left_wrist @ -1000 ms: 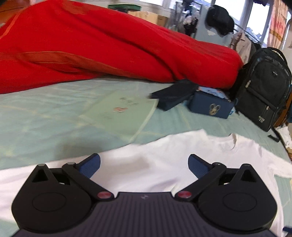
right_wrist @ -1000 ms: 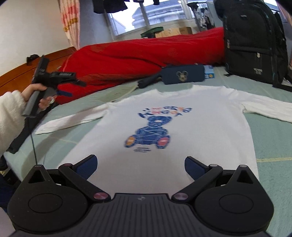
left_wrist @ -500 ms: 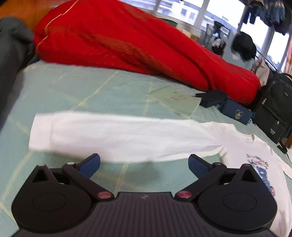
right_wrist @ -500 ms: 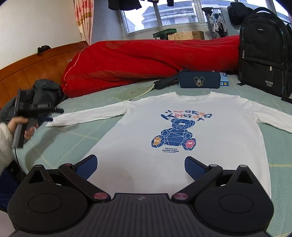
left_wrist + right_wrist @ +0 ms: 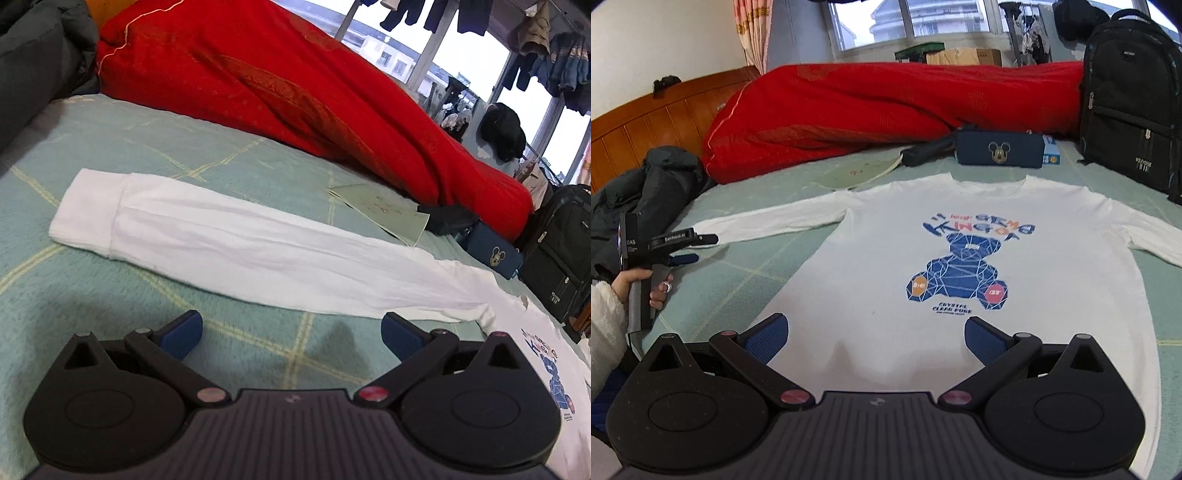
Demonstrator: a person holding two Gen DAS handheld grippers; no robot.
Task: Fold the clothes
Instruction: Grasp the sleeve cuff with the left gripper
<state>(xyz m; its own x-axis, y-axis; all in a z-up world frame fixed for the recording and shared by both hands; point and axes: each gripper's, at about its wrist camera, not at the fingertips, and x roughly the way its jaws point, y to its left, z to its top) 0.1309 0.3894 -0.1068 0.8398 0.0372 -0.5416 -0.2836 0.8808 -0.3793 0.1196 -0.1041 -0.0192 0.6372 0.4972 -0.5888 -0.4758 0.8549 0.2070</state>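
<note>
Your white long-sleeve shirt (image 5: 960, 266) lies flat, face up, on the green checked bedsheet (image 5: 110, 147), w/ the blue bear print (image 5: 960, 273) showing and the neck toward the red quilt (image 5: 886, 103). Both sleeves are spread out sideways. The left sleeve (image 5: 240, 251) stretches across the left wrist view, cuff (image 5: 85, 210) at its far left end, smooth apart from light wrinkles.

Your left gripper (image 5: 291, 332) sits low over bare sheet just short of that sleeve; fingers spread wide, nothing between them, blue pads (image 5: 184, 332) not touching the fabric. In the right wrist view you can see it from the side, at the far left (image 5: 683, 247), w/ your hand (image 5: 646, 284) and a fluffy white sleeve cuff (image 5: 605, 332) on the handle; its tips are near the shirt's cuff end, contact can't be told from there.

Your right gripper (image 5: 875, 339) hovers at the shirt's bottom hem, approx centred below the print; fingers also wide apart, holding nothing.

Past the shirt's neck: a navy pouch w/ a mouse badge (image 5: 999, 149), a black case (image 5: 923, 151) beside it, and a pale green paper (image 5: 380, 210) lying flat on the sheet. A black backpack (image 5: 1130, 96) stands at the right, against the quilt's end. A dark jacket (image 5: 653, 184) is heaped at the left by the wooden headboard (image 5: 665, 118).
</note>
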